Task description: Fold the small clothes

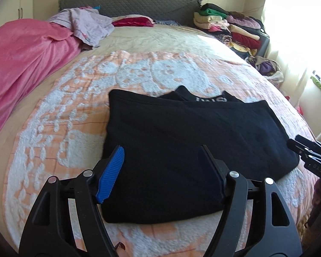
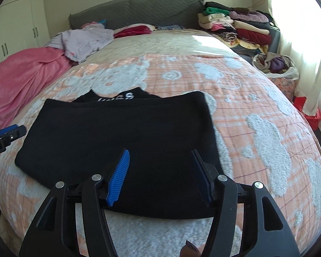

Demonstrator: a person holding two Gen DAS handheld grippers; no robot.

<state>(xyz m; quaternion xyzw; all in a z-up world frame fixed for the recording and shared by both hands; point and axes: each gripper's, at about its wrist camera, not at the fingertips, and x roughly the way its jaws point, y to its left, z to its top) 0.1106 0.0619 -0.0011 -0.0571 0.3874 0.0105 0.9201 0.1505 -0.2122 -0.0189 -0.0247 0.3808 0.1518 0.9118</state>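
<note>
Around the work area, a crumpled pink satin blanket (image 1: 21, 53) lies along the bed's left side with a rumpled lilac garment (image 1: 89, 24) beside it, a dark red cushion (image 1: 131, 21) sits by the grey quilted headboard (image 1: 128, 2), and a tall stack of folded mixed-colour clothes (image 1: 231, 27) fills the far right corner. Beside the bed on the right, a white plastic bag (image 2: 276, 68) holds bundled purple and beige fabrics. The folded black garment with white lettering (image 2: 117, 132) lies flat in the middle of the peach-and-white fleecy bedspread (image 2: 246, 107), with nothing on top of it. The left tongs (image 1: 162, 156) hover low over the garment's near left part, blue-padded fingers spread wide and gripping nothing. The right tongs (image 2: 160, 160) hover over its near right part, likewise wide apart and empty, pointing toward the headboard.
</note>
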